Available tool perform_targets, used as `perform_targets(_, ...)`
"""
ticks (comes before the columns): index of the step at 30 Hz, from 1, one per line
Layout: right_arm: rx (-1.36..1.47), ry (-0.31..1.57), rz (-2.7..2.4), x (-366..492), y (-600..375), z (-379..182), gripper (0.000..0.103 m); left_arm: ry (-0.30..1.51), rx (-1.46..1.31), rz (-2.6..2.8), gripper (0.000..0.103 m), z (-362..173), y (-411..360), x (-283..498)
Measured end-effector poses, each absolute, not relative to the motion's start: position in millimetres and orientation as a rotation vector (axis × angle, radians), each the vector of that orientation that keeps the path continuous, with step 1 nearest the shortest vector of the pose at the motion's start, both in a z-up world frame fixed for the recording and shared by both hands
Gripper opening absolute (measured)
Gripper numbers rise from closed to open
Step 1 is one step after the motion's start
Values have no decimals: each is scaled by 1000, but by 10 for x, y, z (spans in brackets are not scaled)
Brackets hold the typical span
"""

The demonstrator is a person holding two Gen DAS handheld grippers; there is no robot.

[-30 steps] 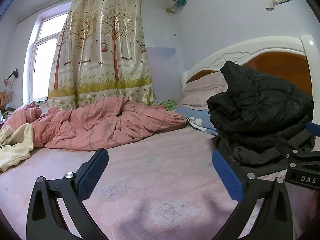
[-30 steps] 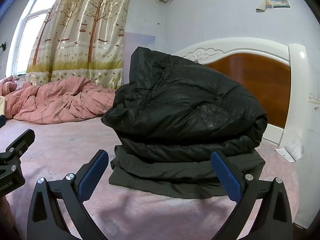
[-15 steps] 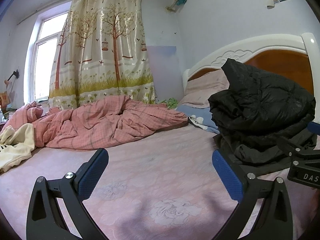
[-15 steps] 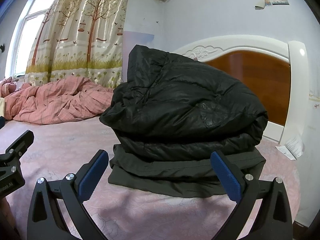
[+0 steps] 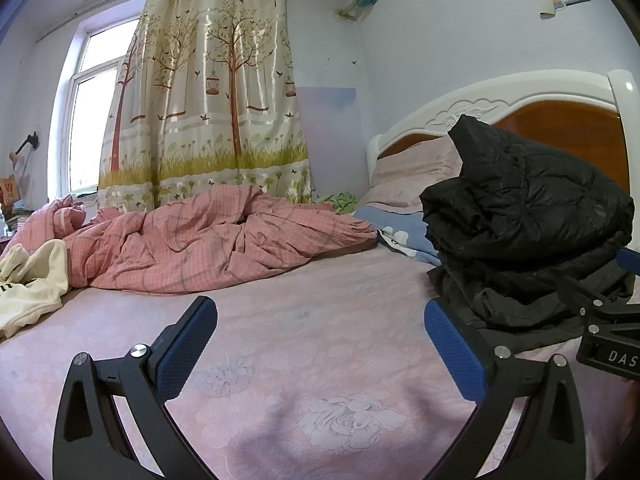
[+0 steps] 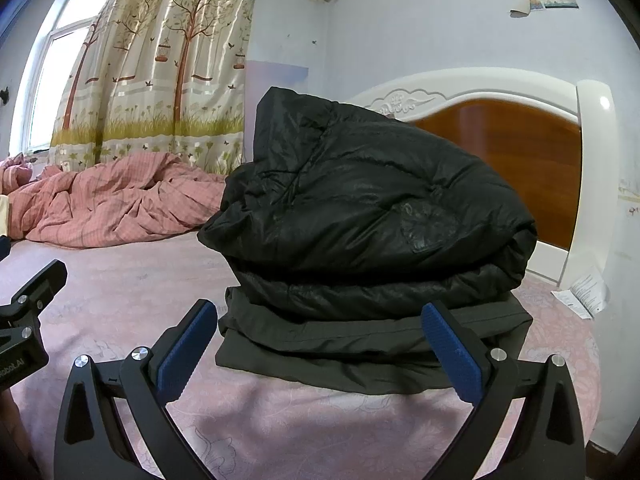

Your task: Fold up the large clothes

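A black puffer jacket (image 6: 360, 216) lies folded in a thick bundle on a folded dark green garment (image 6: 360, 344) on the pink bed sheet (image 6: 280, 432). The stack also shows at the right of the left wrist view (image 5: 528, 220). My right gripper (image 6: 320, 344) is open and empty, its blue pads just in front of the stack's lower edge. My left gripper (image 5: 320, 340) is open and empty over bare sheet (image 5: 300, 352), left of the stack. The right gripper's body shows at the right edge of the left wrist view (image 5: 608, 328).
A crumpled pink checked duvet (image 5: 208, 240) lies across the far side of the bed. A cream garment (image 5: 32, 280) lies at the left. Pillows (image 5: 412, 172) lean on the white and wood headboard (image 6: 520, 140). A paper slip (image 6: 580, 292) lies by the bedpost.
Both grippers stay open and nearly still. The views have shifted only slightly; the jacket stack has not moved.
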State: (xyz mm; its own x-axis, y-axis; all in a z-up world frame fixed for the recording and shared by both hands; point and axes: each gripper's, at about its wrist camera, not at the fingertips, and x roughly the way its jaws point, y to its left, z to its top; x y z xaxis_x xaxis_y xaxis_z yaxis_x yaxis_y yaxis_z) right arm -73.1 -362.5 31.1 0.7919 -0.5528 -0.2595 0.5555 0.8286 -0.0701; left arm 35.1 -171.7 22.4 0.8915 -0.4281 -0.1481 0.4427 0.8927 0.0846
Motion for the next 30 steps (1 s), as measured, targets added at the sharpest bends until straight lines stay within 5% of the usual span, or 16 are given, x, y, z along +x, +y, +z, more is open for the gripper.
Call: perform_targets(30, 10, 290, -598, -723, -3608, 289, 103, 136, 114, -456, 103, 217, -1701, 369)
